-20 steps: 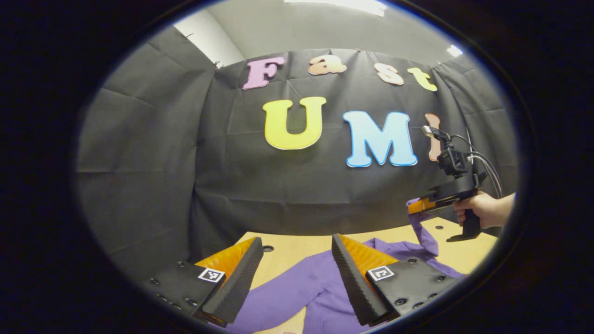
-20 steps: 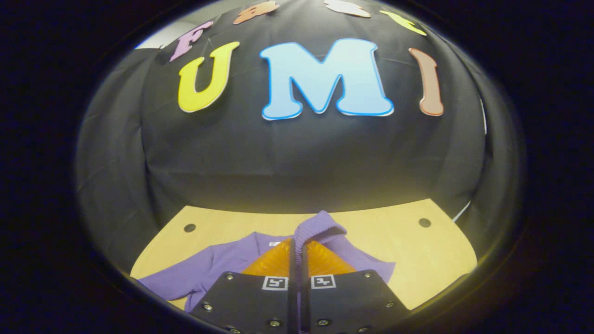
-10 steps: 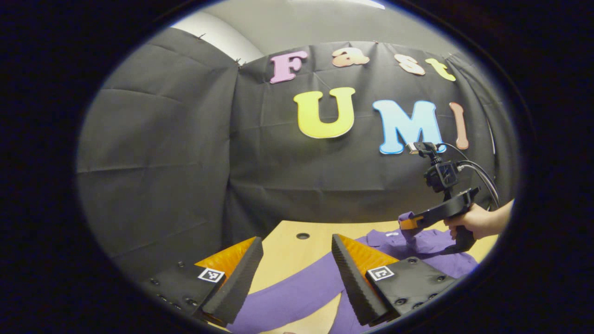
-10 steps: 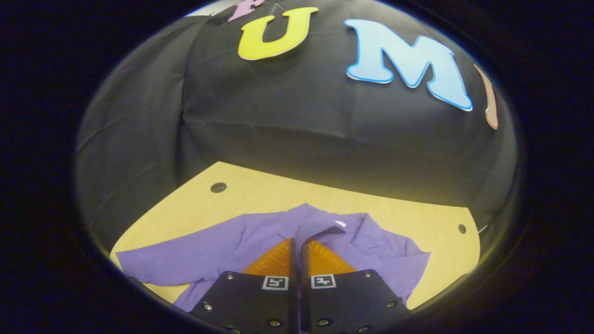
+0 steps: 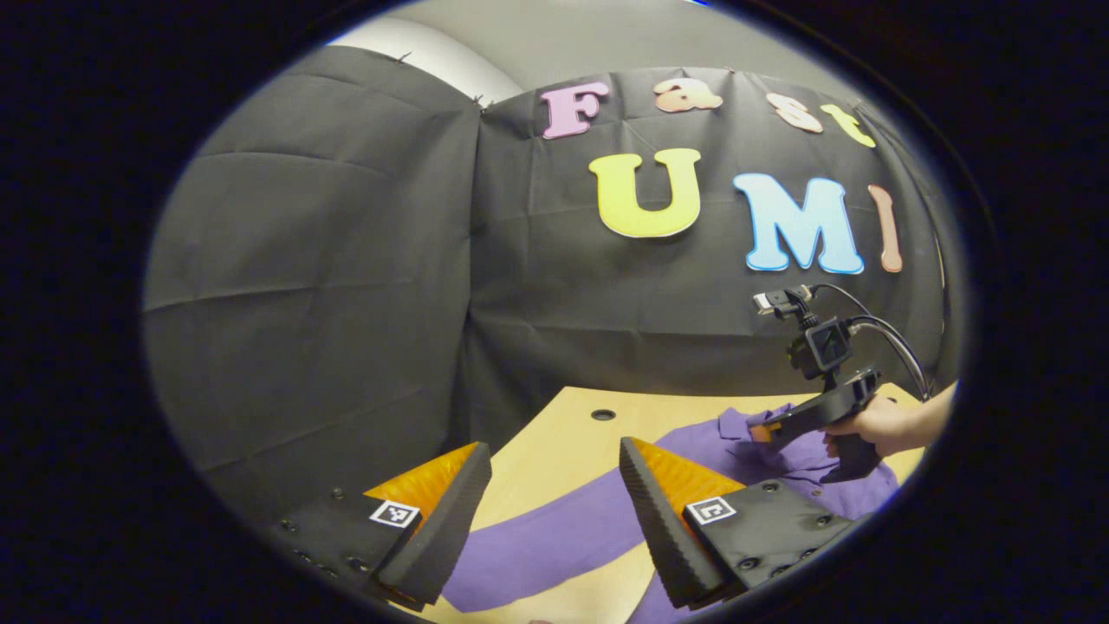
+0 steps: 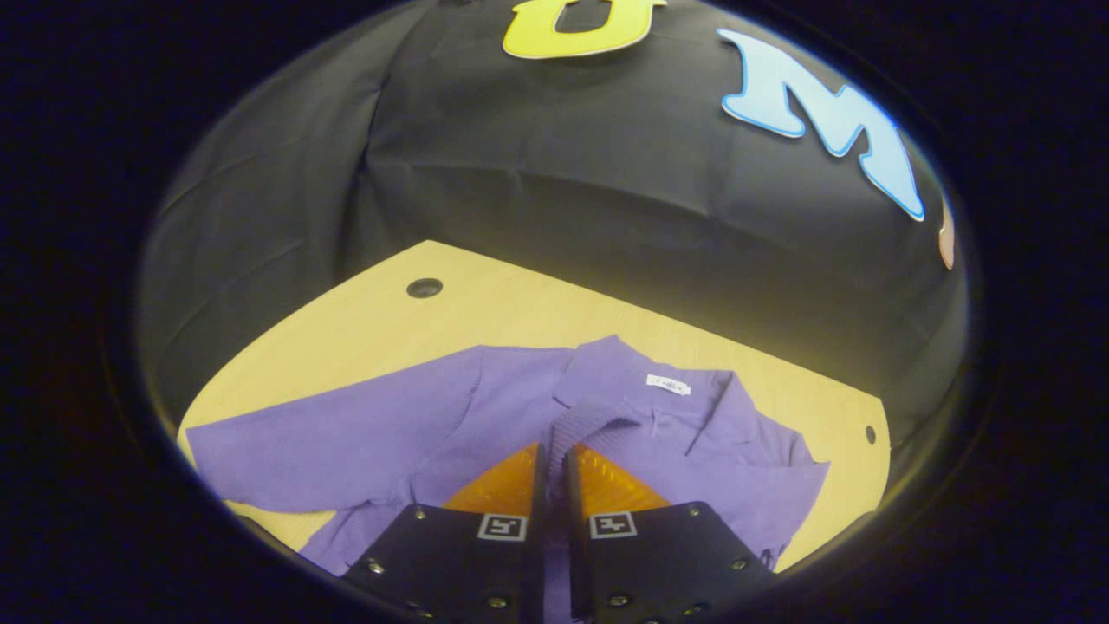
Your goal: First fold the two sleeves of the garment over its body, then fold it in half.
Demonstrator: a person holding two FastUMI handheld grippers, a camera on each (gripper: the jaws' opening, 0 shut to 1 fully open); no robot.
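Purple garment [image 6: 485,416]: 1 | right gripper [image 6: 552,451]: pinching cuff [image 6: 589,420]

Matt purple cloth garment [image 6: 485,416] with seemingly ribbed cuff [image 6: 589,422]; smooth wood table [image 6: 520,303].

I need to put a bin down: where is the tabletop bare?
Bare wood lies behind the purple shirt, toward the black cloth wall, around the table hole. The near middle is crowded with shirt and the right hand-held gripper.
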